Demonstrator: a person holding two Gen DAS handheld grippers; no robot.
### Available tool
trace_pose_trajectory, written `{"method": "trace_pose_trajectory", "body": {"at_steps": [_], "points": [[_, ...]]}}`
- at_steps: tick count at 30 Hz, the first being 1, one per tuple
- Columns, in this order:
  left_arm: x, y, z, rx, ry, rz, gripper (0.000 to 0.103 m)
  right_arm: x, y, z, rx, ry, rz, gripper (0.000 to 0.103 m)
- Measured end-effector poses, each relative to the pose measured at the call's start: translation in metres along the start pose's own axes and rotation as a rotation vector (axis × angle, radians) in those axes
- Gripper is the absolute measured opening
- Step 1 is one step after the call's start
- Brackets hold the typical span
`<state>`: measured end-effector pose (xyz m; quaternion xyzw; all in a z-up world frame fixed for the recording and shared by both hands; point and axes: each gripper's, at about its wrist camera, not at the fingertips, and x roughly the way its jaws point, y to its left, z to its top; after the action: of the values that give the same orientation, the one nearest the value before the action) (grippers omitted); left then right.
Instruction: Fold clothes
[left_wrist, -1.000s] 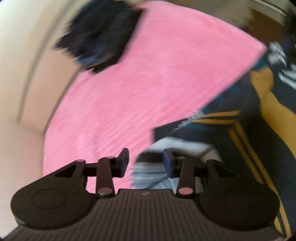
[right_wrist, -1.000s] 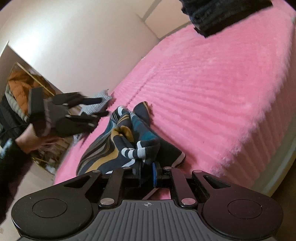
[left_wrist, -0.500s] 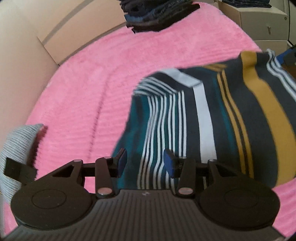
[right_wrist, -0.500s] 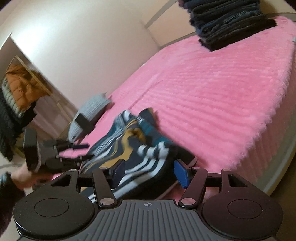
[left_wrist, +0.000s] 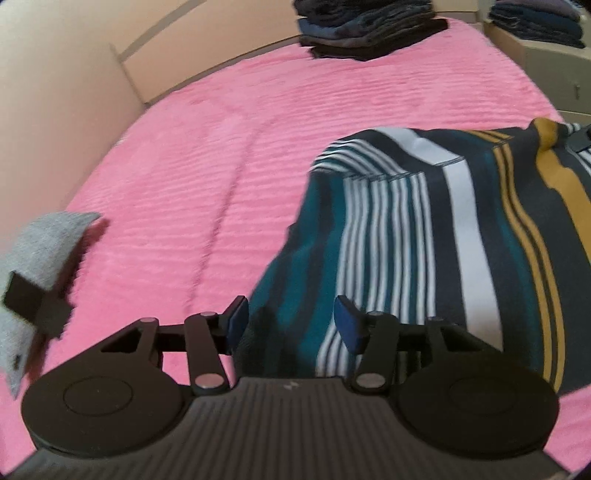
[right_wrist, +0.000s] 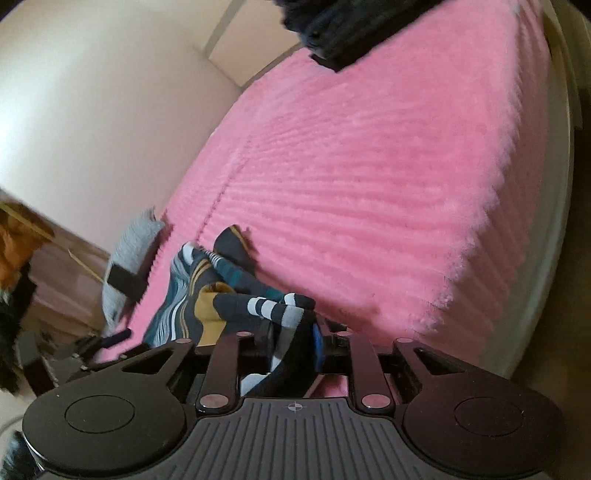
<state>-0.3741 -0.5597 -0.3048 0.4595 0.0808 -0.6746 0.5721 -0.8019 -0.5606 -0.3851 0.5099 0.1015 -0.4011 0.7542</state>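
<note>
Pink bedspread (left_wrist: 229, 155) fills both views. Striped shirt (left_wrist: 424, 236) lies crumpled at its near edge, unfolded. Right gripper (right_wrist: 293, 349) clamps a shirt corner; left gripper (left_wrist: 291, 325) is spread wide over the hem, gripping nothing. Dark stack (left_wrist: 369, 29) at bedspread's far end looks already folded; this shirt's folds remain.

I find no readable words, brand names or numbers in either wrist view. The only signs I can make out are two small pale marks moulded on the ribbed black housings: a faint angular emblem on the left gripper's body (left_wrist: 289, 386), too blurred for me to identify, and a small circle crossed by a plus, like a target, on the right gripper's body (right_wrist: 294, 407).
</note>
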Motion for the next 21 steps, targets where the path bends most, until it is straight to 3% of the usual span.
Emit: {"method": "trace_pose_trajectory", "body": {"at_steps": [2,5,10,12,15,18,19,21], "points": [[-0.017,-0.001,-0.008,0.027,-0.008,0.04,0.043,-0.019,0.024,-0.003,-0.158,-0.05,-0.03,0.05],[-0.043,-0.009,-0.022,0.093,-0.032,0.067,0.043,-0.046,0.058,-0.02,-0.383,-0.072,0.006,0.051],[-0.066,-0.045,-0.054,0.282,-0.066,0.069,0.045,-0.044,0.114,-0.074,-0.659,0.058,0.225,0.051],[-0.069,-0.064,-0.067,0.379,-0.079,0.067,0.046,-0.028,0.128,-0.092,-0.729,0.101,0.251,0.051],[-0.063,-0.086,-0.082,0.541,-0.105,0.083,0.051,0.005,0.129,-0.103,-0.745,0.213,0.153,0.051],[-0.05,-0.093,-0.093,0.67,-0.121,0.104,0.058,0.006,0.132,-0.102,-0.761,0.228,0.096,0.052],[-0.046,-0.093,-0.096,0.707,-0.138,0.116,0.06,0.002,0.14,-0.106,-0.826,0.218,0.076,0.055],[-0.037,-0.092,-0.101,0.779,-0.17,0.139,0.061,-0.003,0.156,-0.12,-0.976,0.205,0.073,0.082]]}}
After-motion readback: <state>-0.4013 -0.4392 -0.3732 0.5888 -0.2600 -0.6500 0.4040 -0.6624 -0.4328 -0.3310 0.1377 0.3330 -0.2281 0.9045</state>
